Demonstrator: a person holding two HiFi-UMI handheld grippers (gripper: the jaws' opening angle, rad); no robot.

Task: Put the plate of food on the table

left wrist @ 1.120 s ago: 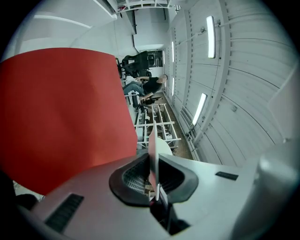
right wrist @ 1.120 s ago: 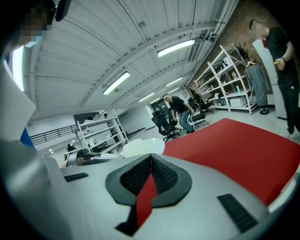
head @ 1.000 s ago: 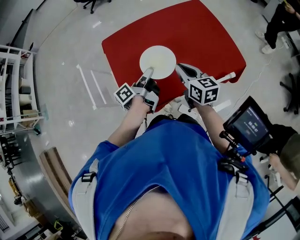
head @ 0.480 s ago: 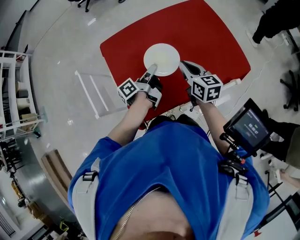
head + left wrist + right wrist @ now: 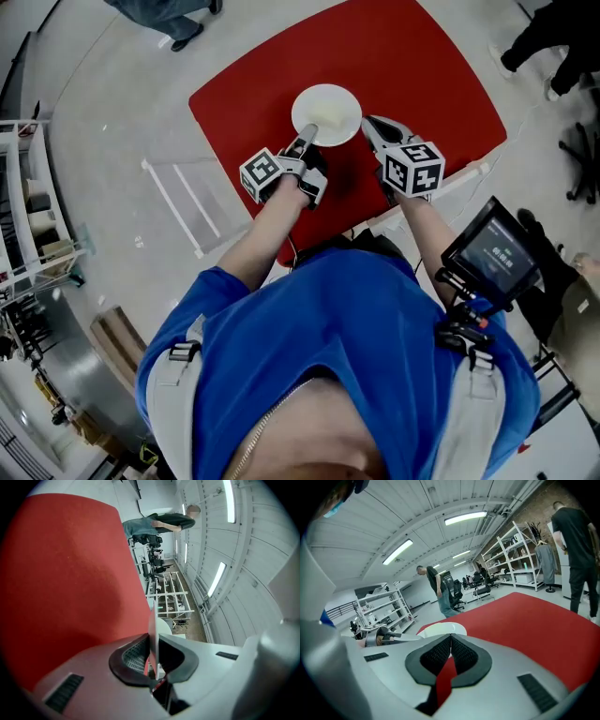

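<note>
A white round plate [image 5: 326,114] hangs over the red table [image 5: 422,66], held at its near rim from both sides. My left gripper [image 5: 304,148] is shut on the plate's left near edge, my right gripper [image 5: 369,126] on its right near edge. In the left gripper view the plate [image 5: 153,620] shows edge-on, pinched between the jaws of the left gripper [image 5: 153,638]. In the right gripper view the plate [image 5: 440,629] lies just past the right gripper [image 5: 451,637], with the left gripper [image 5: 382,638] beyond it. The plate's top looks plain white.
A dark screen on a stand [image 5: 492,251] is at my right side. A white frame [image 5: 178,199] lies on the floor to the table's left. Metal shelving [image 5: 386,606] and office chairs [image 5: 457,595] stand farther off. People [image 5: 574,536] walk near the table's far side.
Both grippers and the plate have moved forward, farther over the red table. The people in the background have shifted position.
</note>
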